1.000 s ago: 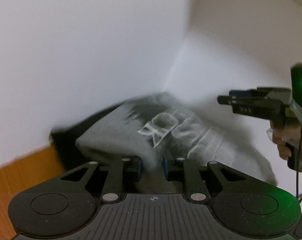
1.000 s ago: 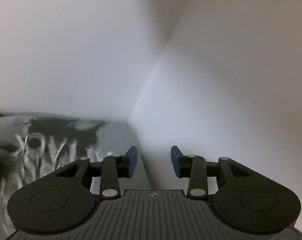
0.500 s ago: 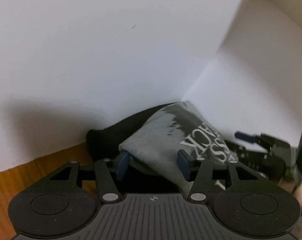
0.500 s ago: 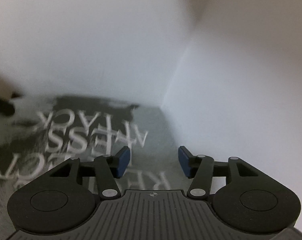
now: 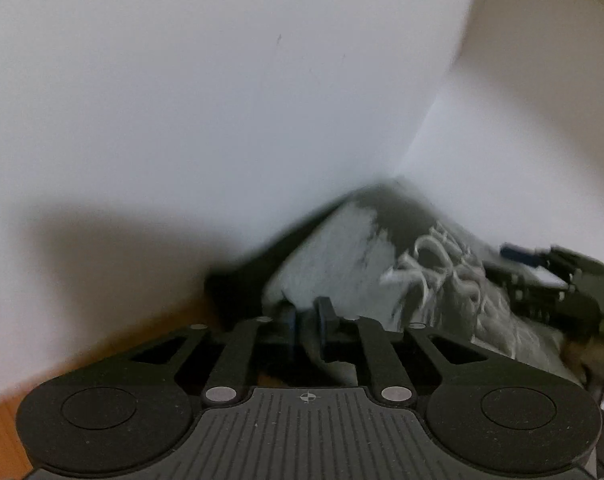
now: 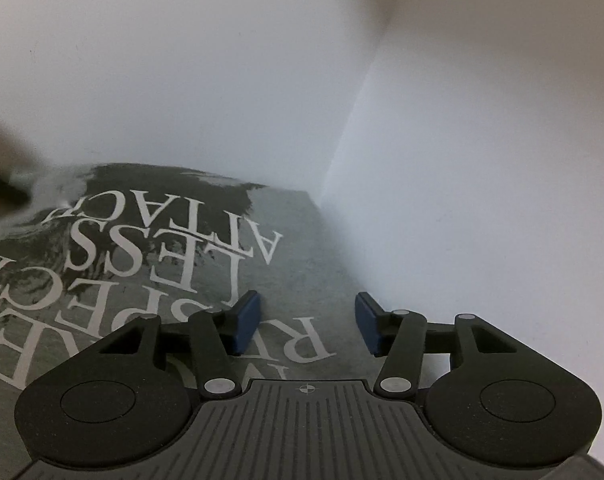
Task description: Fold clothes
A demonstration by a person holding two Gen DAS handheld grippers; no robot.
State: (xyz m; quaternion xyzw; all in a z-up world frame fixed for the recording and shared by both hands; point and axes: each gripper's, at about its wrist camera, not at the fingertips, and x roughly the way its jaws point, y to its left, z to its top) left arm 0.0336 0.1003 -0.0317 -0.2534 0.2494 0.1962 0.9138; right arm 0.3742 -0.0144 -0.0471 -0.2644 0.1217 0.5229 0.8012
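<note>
Grey T-shirt (image 5: 342,264) is lying low in the frame, in the white corner. Left gripper (image 5: 307,320) is just closing, pinching its near edge; right gripper (image 6: 306,322) is hovering spread, lower now, over the print, so another fold is likely starting.

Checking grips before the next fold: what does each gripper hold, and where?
The left gripper pinches the grey printed shirt at its near edge. The right gripper holds nothing.

White walls (image 5: 222,100); wooden tabletop (image 5: 102,360)
</note>
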